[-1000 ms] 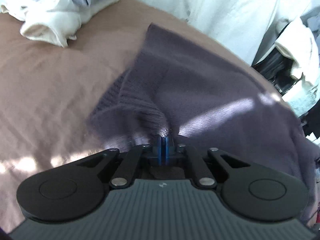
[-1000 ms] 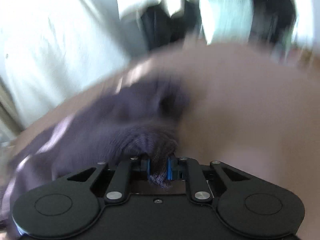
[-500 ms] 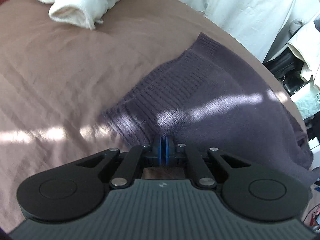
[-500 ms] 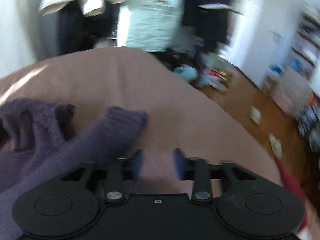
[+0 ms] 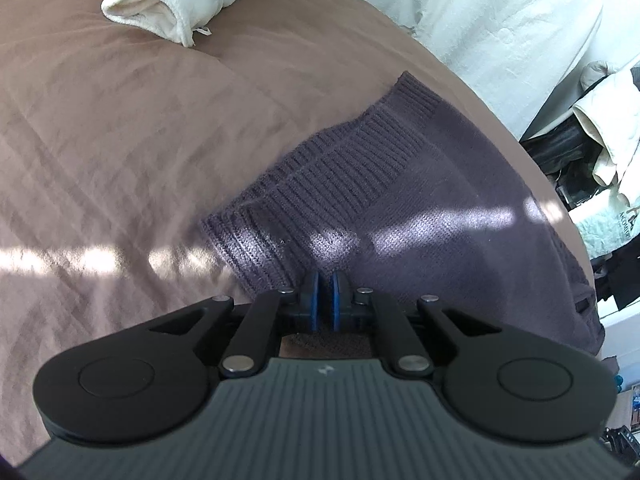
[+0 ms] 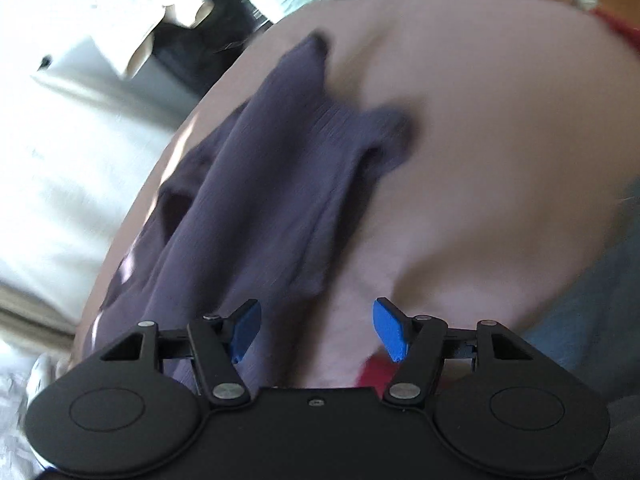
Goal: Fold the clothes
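**Purple knit sweater spread on the bed, one corner pinched**

Purple-grey and knitted, the sweater (image 5: 420, 200) lies on a brown bedspread (image 5: 120, 140). In the left wrist view its ribbed hem runs from the near centre up toward 1 o'clock, and the plain body of the garment spreads toward 3 o'clock, up to the bed's edge. Patches of sunlight cross both the knit and the bedspread.

The left tongs (image 5: 325, 292) are closed on the sweater: the blue pads sit nearly together, with the knit at the end of the ribbed hem pinched between them, low over the bed.

At 11 o'clock in that view, well apart from the sweater, a heap of white clothes (image 5: 168, 4) rests on the bedspread. A white sheet (image 5: 500, 20) fills the space beyond the bed at 1 o'clock, and more light garments (image 5: 608, 136) hang at 3 o'clock.

The right wrist view is blurred. The right tongs (image 6: 316, 330) stand wide apart, and their jaws have just been opening; the pads press on nothing. The sweater (image 6: 272, 184) lies bunched ahead of them, stretching from the left-hand pad up toward 12 o'clock, with a sleeve end (image 6: 388, 136) reaching toward 1 o'clock. Some knit sits just beside and under the left-hand pad, while bare bedspread (image 6: 480, 140) shows in front of the other pad. A red patch (image 6: 376, 372) shows near the right-hand pad, too blurred to identify.
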Demonstrator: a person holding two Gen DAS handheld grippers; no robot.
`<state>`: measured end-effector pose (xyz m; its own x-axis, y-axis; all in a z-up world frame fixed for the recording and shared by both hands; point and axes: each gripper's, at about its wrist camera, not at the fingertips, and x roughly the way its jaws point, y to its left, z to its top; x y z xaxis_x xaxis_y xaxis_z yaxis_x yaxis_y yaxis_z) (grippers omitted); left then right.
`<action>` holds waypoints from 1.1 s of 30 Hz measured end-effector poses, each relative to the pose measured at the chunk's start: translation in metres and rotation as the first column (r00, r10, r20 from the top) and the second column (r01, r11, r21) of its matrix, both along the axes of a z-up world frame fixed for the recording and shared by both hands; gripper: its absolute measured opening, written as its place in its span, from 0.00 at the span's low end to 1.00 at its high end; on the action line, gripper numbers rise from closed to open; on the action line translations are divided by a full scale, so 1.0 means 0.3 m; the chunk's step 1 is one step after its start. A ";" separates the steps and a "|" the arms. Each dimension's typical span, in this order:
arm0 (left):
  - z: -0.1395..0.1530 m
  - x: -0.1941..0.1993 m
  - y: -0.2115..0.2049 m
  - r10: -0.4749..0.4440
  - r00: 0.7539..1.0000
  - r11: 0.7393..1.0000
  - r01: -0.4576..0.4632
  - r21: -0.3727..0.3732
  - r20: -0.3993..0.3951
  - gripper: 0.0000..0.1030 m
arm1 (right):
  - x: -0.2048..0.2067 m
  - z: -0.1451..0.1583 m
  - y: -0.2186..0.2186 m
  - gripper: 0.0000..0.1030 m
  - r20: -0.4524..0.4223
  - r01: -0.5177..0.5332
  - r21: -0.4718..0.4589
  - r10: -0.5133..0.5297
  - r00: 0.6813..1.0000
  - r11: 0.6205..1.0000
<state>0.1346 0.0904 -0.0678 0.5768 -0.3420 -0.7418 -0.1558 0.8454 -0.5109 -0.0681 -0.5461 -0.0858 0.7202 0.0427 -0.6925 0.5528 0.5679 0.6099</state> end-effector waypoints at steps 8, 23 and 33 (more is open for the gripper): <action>0.027 0.016 -0.072 -0.138 0.981 0.990 0.133 0.044 0.136 0.04 | 0.213 -0.012 0.136 0.21 -0.002 -0.115 -0.294 0.120 0.993 0.949; 0.080 -0.171 -0.024 -0.017 0.989 0.960 -0.025 0.278 0.148 0.00 | -0.109 0.027 0.267 0.20 -0.282 -0.250 -0.400 0.142 0.949 0.882; 0.054 -0.380 -0.106 -0.108 0.990 0.994 0.110 -0.011 0.094 0.22 | -0.282 0.175 0.294 0.49 -0.128 -0.192 -0.482 0.148 0.981 0.855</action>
<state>0.0206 0.0585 -0.0515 0.6020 -0.4177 -0.6805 -0.0144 0.8465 -0.5322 -0.1526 -0.4581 -0.0334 0.6720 -0.2006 -0.7129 0.4559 0.8706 0.1849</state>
